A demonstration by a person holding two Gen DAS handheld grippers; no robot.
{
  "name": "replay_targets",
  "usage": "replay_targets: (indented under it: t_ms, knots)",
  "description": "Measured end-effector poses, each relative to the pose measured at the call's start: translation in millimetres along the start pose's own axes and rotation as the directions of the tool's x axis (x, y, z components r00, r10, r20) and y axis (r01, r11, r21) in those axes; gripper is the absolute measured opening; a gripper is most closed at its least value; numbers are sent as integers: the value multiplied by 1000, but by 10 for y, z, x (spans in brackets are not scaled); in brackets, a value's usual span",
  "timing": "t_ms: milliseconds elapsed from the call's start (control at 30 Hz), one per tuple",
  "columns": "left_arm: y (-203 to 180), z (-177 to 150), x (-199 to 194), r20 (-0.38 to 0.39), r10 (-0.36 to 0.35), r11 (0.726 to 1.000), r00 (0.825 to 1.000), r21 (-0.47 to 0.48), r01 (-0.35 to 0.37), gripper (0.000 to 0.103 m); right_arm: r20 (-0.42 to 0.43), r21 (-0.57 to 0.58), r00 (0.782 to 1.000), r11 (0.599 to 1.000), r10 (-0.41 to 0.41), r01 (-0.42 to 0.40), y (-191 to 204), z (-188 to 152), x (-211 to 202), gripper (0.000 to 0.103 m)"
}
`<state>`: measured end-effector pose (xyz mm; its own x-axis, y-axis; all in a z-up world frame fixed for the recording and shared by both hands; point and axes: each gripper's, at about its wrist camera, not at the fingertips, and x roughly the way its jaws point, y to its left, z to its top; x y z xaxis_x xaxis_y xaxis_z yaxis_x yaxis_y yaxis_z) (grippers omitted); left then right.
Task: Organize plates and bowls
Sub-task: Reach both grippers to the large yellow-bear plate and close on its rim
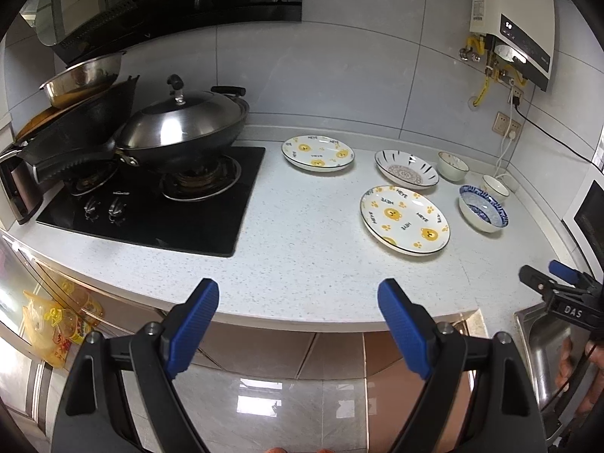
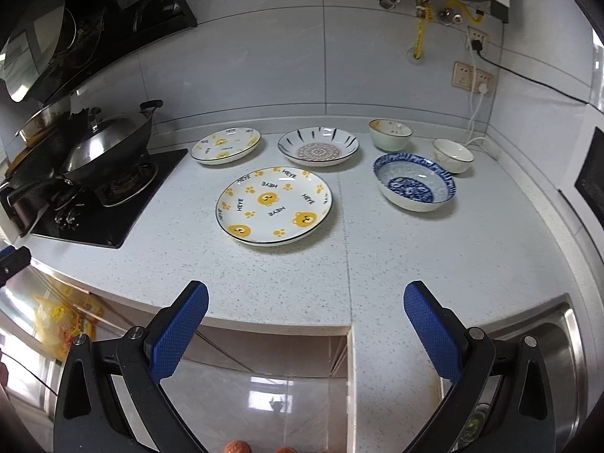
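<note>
White speckled counter, stock as I read it ahead of my jaws. Left gripper: jaws wide, holding nothing. Right gripper: jaws wide, holding nothing. Large bear-print plate: straight ahead of the right jaws, flat. Smaller bear-print plate: beyond it, leftward, near the gas hob. Striped plate: beyond, centre. Blue-patterned bowl: ahead, rightward. Two small white bowls: farthest right, apart. All six pieces lie separate, unstacked.
</note>
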<state>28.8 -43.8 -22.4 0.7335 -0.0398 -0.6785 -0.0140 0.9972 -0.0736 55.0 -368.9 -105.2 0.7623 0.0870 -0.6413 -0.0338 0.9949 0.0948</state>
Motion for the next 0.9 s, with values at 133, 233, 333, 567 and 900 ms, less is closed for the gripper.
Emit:
replay_targets:
  t_ms: [133,233,333,567,900]
  knots:
    - [-89,106,220,-28,-25,1000,999,4,26,86,-23,-5,999,999,39,-39,-2,87,200,102]
    - [-135,229,484,-51,-62,998,997,3,62,86,-49,7,996,997,72,-72,-21,172,404,102]
    - [-191,384,839,-80,-105,994,991,8,106,86,-79,26,993,996,86,-84,-49,271,651,102]
    - [-346,847,1856,-158,-237,969,958,28,245,86,-159,93,981,991,114,-100,-18,558,1296,102]
    - [-802,1202,3051,-325,-334,930,885,39,365,86,-275,146,959,989,67,-27,-54,909,2171,102]
